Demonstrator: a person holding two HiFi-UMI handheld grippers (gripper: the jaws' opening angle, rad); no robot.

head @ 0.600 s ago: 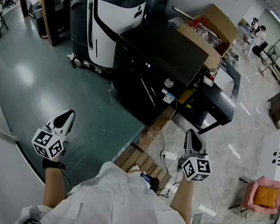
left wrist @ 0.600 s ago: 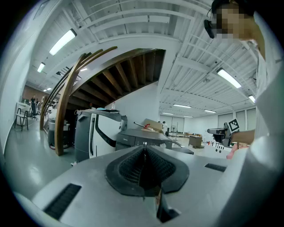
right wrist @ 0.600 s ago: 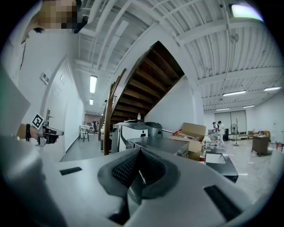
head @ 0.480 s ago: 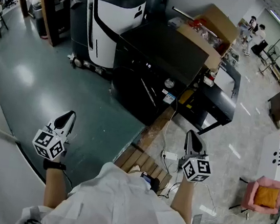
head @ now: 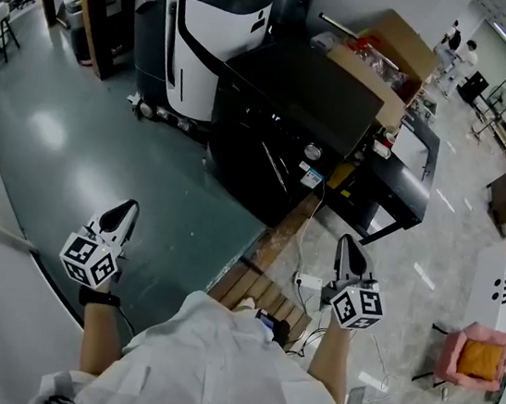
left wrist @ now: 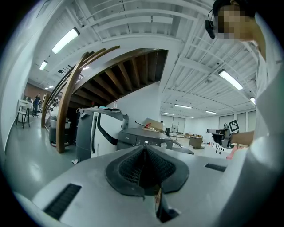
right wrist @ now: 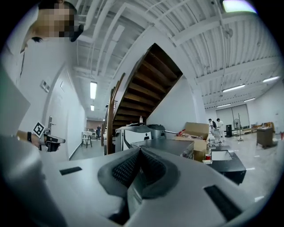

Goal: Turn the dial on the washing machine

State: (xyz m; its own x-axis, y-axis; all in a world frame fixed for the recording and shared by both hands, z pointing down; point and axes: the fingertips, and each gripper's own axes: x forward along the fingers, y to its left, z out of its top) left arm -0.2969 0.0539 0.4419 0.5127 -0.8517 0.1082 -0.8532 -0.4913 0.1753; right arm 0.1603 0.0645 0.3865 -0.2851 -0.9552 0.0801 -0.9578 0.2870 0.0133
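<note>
So basically nothing's done on this one yet, as far as I can judge. The washing machine (head: 291,94), the black boxy unit, sits across the floor well apart from both grippers. Its dial (head: 312,151), the little silver round knob on the front panel, has nothing on it or anywhere near it. The left gripper (head: 120,215) and the right gripper (head: 347,250) are both held low in front of the person, pointing roughly toward the machine. Each has its jaws pressed together with nothing between them. So I'd say the whole job is left: walk up, get one gripper to the dial, spread the jaws, grab it, twist. As for who sees what, the head view is the only one where the dial actually shows. It also gives the layout: the white-and-black machine (head: 199,21) just beside the washer toward that view's left, the cardboard box (head: 386,52) behind it, and a power strip (head: 307,281) on the floor nearer the person. The two gripper views look from too low and too far off for the dial, and I can't pick it out in either. What they do give is the ribbed pads meeting up close, which the head view can't really show. They also catch the wooden staircase (left wrist: 128,75) overhead, which is outside the head view's frame.
</note>
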